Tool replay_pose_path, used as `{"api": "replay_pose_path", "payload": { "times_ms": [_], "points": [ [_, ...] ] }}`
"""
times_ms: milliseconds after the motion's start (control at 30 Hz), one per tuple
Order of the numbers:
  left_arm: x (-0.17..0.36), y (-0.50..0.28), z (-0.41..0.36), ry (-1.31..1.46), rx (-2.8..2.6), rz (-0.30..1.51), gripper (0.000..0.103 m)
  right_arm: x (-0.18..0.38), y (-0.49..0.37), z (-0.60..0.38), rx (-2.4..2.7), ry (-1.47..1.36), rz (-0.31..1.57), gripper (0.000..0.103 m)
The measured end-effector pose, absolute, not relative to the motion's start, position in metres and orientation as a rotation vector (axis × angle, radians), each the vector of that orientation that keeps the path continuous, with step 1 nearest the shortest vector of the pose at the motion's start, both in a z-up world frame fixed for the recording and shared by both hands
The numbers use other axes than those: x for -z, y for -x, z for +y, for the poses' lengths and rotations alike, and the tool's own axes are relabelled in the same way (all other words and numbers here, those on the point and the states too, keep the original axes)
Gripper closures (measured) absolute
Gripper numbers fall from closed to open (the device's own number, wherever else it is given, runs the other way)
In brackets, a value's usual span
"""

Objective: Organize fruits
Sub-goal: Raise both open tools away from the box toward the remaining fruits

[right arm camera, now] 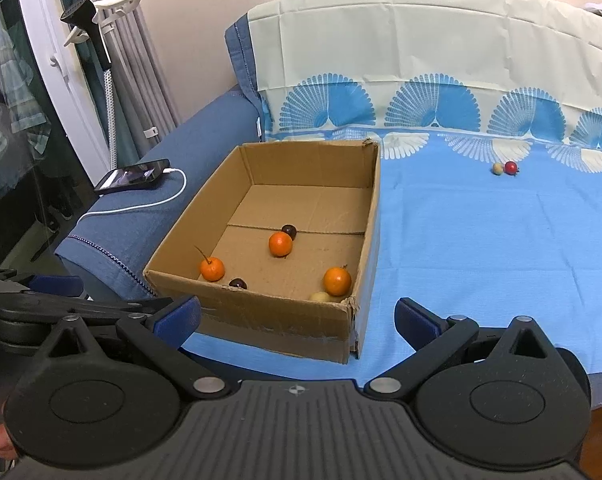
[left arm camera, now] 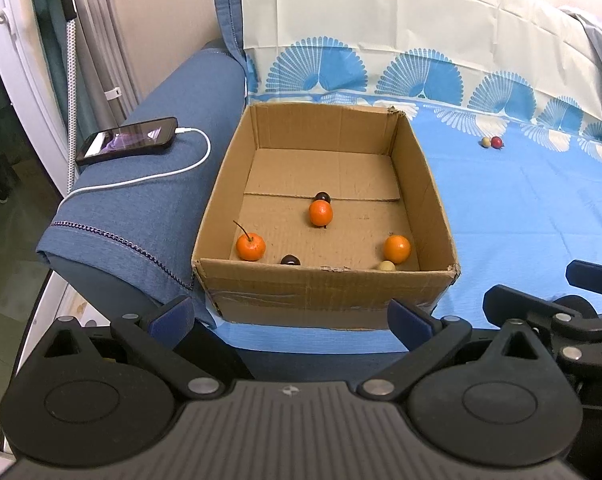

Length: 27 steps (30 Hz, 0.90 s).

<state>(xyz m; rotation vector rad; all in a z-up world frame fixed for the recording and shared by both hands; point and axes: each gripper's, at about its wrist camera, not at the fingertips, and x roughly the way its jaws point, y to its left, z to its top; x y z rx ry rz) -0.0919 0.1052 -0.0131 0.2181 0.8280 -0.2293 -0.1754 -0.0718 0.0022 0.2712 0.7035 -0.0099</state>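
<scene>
On a blue sofa cover (right arm camera: 481,260), a box (right arm camera: 261,320) collects fruit; two berries (right arm camera: 505,168) remain far right; both tongs, left (left arm camera: 291,312) and right (right arm camera: 297,316), spread, empty.

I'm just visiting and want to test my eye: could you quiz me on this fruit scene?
1. How many orange fruits lie in the cardboard box?
2. True or false: the left gripper is holding a fruit.
3. Which fruits are not yet in the box?

Key:
1. Three.
2. False; both it and the right gripper are open and empty.
3. The red fruit and the pale fruit touching it on the blue cloth.
</scene>
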Motion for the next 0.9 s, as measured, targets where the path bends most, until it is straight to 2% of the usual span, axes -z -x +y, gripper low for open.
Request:
{"api": "replay_pose_path", "payload": {
  "times_ms": [900],
  "points": [
    [0.036, 0.055, 0.070, -0.270, 0.233, 0.925, 0.000, 0.026, 0.154, -0.102, 0.010, -0.357, 0.742, 0.001]
  ]
}}
